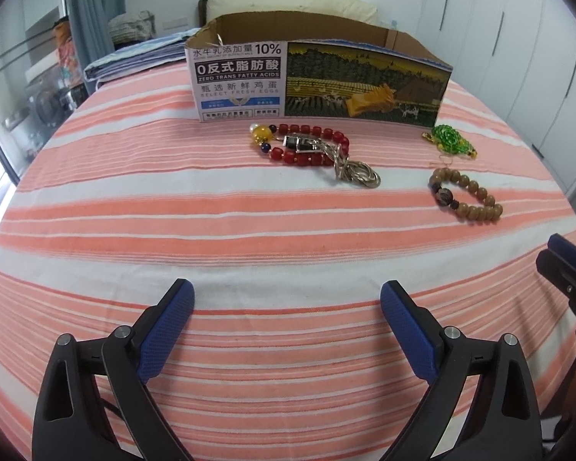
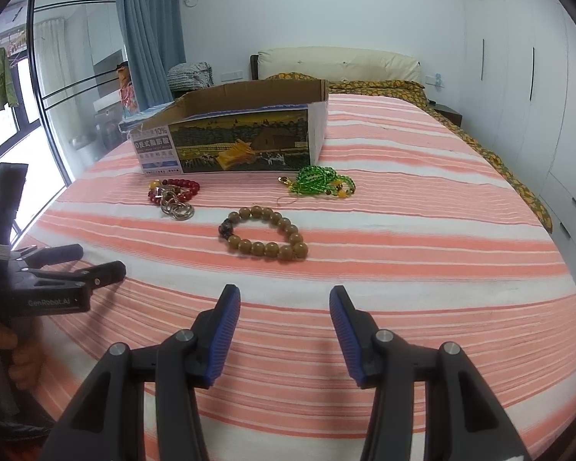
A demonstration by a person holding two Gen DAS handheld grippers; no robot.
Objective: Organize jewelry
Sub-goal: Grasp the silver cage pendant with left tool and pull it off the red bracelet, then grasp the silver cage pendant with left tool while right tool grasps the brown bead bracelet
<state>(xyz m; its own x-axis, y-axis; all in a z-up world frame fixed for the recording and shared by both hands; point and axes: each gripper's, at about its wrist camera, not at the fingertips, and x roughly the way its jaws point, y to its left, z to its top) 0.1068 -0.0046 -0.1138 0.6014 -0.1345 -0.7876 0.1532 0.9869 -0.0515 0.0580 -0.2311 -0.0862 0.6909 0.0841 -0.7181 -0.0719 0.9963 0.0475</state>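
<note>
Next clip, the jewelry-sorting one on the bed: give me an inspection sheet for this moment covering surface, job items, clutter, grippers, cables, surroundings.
Surface: striped bedspread, pink and white, lying flat.
Job's things: open cardboard box; in front of it the red bead bracelet with metal rings lying against it; green bead strand; brown bead bracelet nearest the grippers. All lie outside the box.
Clutter: folded fabric behind the box.
Grippers: left gripper open, empty; right gripper open, empty; both short of the jewelry.
Cables: nothing seen.
Surroundings: headboard cushion, blue curtain, white wardrobe, window.
</note>
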